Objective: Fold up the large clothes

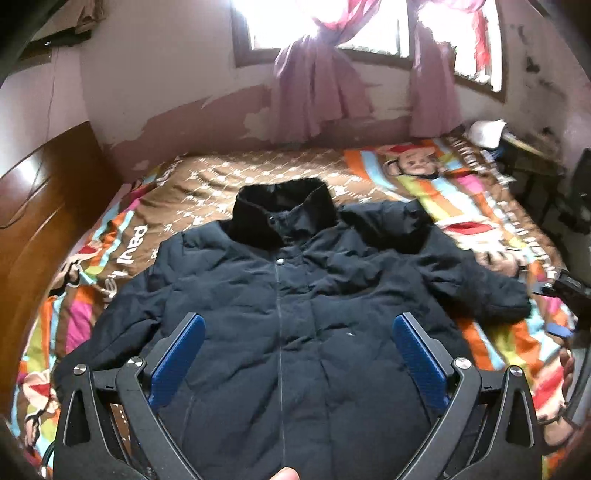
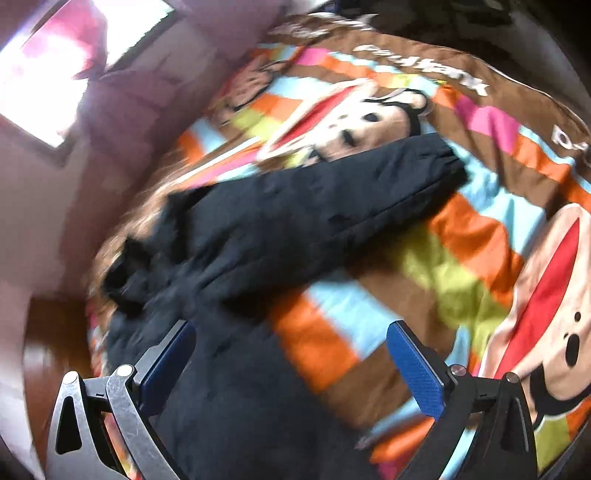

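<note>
We see a dark padded jacket (image 1: 280, 295) lying front up and spread flat on a bed, over a bright striped blanket (image 1: 476, 218) printed with cartoon monkey faces. Its furry collar (image 1: 258, 218) points toward the window (image 1: 332, 26) with pink curtains (image 1: 317, 92), and its placket runs down the middle toward us. From the left wrist view, the left gripper (image 1: 295, 332) hangs above the jacket's lower front with its blue pads (image 1: 177, 362) spread wide, holding nothing. From the right wrist view, which is blurred, the right gripper (image 2: 291, 354) is also spread wide and empty, over the jacket's side edge (image 2: 236, 369) where it meets the blanket (image 2: 461, 240). One sleeve (image 2: 332, 206) stretches out across the blanket, its cuff lying just beside a monkey face. A wooden headboard (image 1: 44, 206) stands at the left of the bed
</note>
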`<action>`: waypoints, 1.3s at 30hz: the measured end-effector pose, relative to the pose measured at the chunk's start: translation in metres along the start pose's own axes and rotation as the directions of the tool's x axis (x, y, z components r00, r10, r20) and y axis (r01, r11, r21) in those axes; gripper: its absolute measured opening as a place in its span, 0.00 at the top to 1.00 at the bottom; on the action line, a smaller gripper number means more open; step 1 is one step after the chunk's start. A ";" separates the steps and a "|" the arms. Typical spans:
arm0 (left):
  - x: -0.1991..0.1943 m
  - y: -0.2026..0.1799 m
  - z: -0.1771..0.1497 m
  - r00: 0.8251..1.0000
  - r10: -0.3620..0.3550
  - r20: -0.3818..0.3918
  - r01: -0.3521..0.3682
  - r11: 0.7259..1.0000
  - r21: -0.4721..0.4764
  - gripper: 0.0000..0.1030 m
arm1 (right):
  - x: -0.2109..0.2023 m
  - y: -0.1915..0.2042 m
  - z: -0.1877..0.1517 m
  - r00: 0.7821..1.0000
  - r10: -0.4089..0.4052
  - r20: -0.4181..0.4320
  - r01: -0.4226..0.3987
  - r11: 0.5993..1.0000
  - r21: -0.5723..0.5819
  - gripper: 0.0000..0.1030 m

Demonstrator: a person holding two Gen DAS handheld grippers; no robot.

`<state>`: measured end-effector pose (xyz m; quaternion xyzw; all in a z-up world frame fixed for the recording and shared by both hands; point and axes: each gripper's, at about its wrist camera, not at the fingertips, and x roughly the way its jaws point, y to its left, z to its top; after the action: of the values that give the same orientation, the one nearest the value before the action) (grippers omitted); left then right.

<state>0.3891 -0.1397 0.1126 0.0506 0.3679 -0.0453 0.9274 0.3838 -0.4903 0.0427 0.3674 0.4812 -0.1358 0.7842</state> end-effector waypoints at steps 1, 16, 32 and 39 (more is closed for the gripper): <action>0.007 -0.004 0.001 1.000 -0.013 -0.006 0.013 1.000 -0.008 0.03 | 0.007 -0.010 0.006 1.000 -0.011 0.022 0.011 1.000 0.027 0.00; 0.110 -0.063 -0.011 0.996 -0.084 -0.041 0.082 0.995 -0.062 0.03 | 0.079 -0.153 0.062 0.999 0.019 0.027 -0.024 0.980 0.198 0.00; 0.212 -0.118 -0.006 0.956 -0.281 -0.081 0.284 0.959 0.022 0.03 | 0.154 -0.188 0.085 0.991 0.097 0.091 -0.120 0.945 0.304 0.24; 0.252 -0.138 -0.008 0.941 -0.264 -0.210 0.277 0.960 0.034 0.03 | 0.159 -0.211 0.106 0.977 0.104 0.188 -0.176 0.889 0.424 0.74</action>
<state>0.5495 -0.2869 -0.0743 0.0332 0.4628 -0.1783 0.8677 0.4133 -0.6893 -0.1591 0.5559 0.3460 -0.2125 0.7253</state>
